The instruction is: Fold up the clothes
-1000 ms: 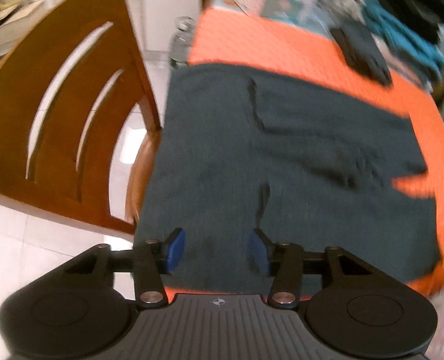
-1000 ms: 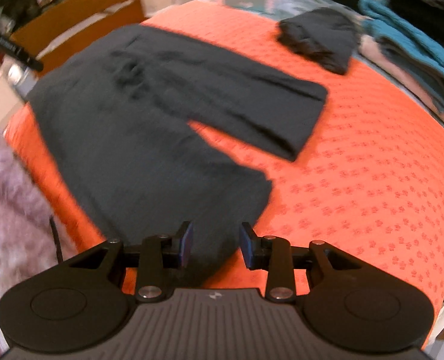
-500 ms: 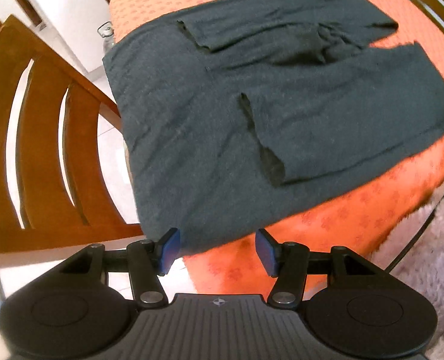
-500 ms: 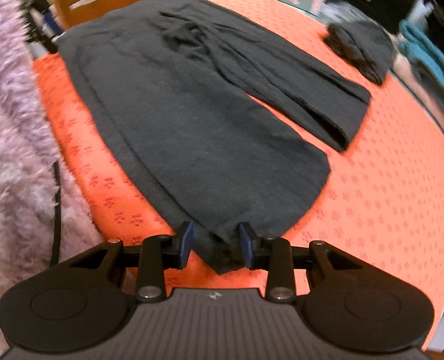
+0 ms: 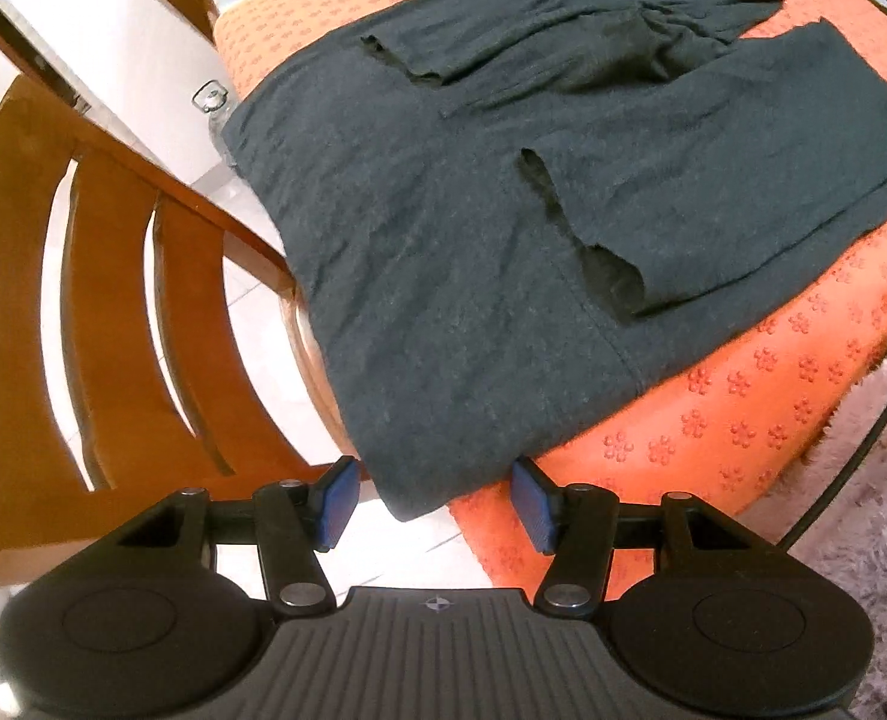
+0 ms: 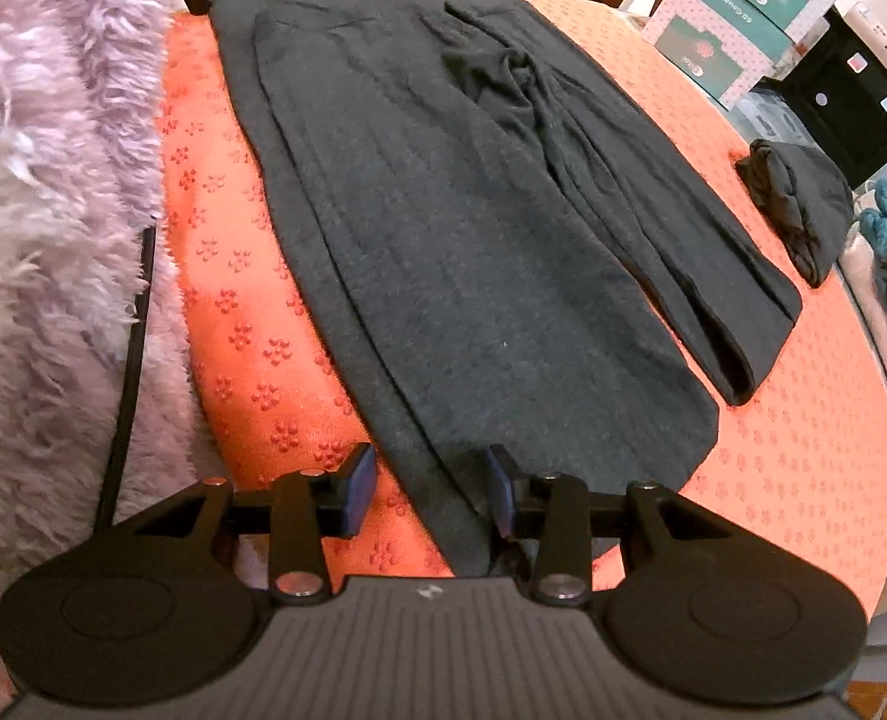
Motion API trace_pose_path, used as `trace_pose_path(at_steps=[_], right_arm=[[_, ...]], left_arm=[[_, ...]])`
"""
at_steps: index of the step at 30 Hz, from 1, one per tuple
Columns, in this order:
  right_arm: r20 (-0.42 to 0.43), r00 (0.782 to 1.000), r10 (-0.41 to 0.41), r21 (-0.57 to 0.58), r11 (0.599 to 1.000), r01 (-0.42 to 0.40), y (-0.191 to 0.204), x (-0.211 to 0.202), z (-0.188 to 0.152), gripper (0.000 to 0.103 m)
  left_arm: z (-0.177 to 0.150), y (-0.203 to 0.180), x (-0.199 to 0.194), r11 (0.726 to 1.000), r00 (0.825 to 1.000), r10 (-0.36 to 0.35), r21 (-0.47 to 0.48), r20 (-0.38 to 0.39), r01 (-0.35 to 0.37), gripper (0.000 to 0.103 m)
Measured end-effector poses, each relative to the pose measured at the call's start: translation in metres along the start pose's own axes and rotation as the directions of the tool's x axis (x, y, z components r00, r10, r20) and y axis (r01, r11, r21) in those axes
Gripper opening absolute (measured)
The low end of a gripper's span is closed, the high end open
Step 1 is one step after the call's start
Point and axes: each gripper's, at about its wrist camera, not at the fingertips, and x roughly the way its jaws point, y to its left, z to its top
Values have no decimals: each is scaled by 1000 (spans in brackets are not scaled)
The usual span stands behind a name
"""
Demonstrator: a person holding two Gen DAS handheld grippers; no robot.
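We are lining up both hand-held grippers on the near corners of the dark sweater (image 6: pixel 473 252), which is lying spread flat on the orange tabletop (image 6: pixel 245 336) with both sleeves folded in across its body.

The left hand-held gripper (image 5: pixel 434 501) is standing released, its blue pads either side of the hem corner that is drooping off the tabletop edge at 6 o'clock in its view, not pinching it. The right hand-held gripper (image 6: pixel 431 489) is opening its jaws, with the sweater's near edge lying between the pads and no squeeze showing.

To do this well, we are judging it best to slide each lower pad fully under the cloth, catching every layer at the corner, and to close both together so the fold line stays straight.

Counting: two hand-held grippers, one spread sweater, one small folded dark garment (image 6: pixel 800 204) at 2 o'clock in the right view, one wooden chair (image 5: pixel 83 312) at 9 o'clock in the left view.
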Motion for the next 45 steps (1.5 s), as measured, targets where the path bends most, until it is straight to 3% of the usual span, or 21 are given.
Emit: trace_pose_path(at_steps=[3, 7, 13, 15, 17, 21, 24, 28, 31, 34, 38, 42, 44, 45], right_arm=[[0, 999, 39, 31, 999, -39, -9, 3, 1, 35], [-1, 998, 69, 53, 996, -69, -13, 5, 3, 20], [-3, 998, 58, 83, 995, -58, -12, 1, 4, 19], [25, 997, 67, 168, 983, -71, -19, -8, 3, 25], [65, 995, 73, 272, 958, -88, -29, -19, 0, 41], [129, 991, 40, 473, 876, -97, -49, -37, -6, 55], [129, 991, -38, 625, 779, -52, -64, -41, -15, 59], [58, 991, -124, 773, 633, 34, -79, -31, -29, 59], [8, 991, -133, 821, 567, 69, -80, -19, -38, 59], [-21, 992, -124, 839, 537, 85, -76, -9, -43, 56], [-50, 993, -107, 854, 511, 98, -69, 0, -46, 37], [-63, 989, -137, 857, 500, 124, -63, 3, -44, 33], [-67, 986, -151, 863, 487, 134, -63, 2, -44, 10], [-58, 987, -151, 873, 473, 123, -64, 0, -44, 7]], left_arm=[[0, -4, -2, 999, 1000, -4, 54, 11, 4, 58], [1, -4, -7, 997, 998, -54, 52, 31, 53, 58], [4, -6, -7, 998, 997, -67, 24, 36, 66, 58], [5, -3, -9, 997, 996, -78, -13, 50, 79, 58], [7, 1, -14, 992, 993, -92, -74, 69, 98, 59], [13, 7, -22, 971, 987, -116, -197, 110, 136, 60], [21, 10, -26, 946, 981, -125, -279, 148, 163, 60], [34, 12, -32, 902, 967, -154, -370, 205, 222, 60], [43, 12, -34, 869, 956, -180, -418, 234, 266, 60], [51, 13, -34, 827, 946, -204, -473, 254, 305, 61], [61, 18, -28, 750, 936, -231, -564, 264, 344, 61], [71, 19, -25, 684, 922, -261, -620, 286, 386, 61], [77, 16, -23, 665, 912, -280, -624, 299, 409, 61], [80, 14, -21, 658, 907, -293, -624, 304, 421, 61]])
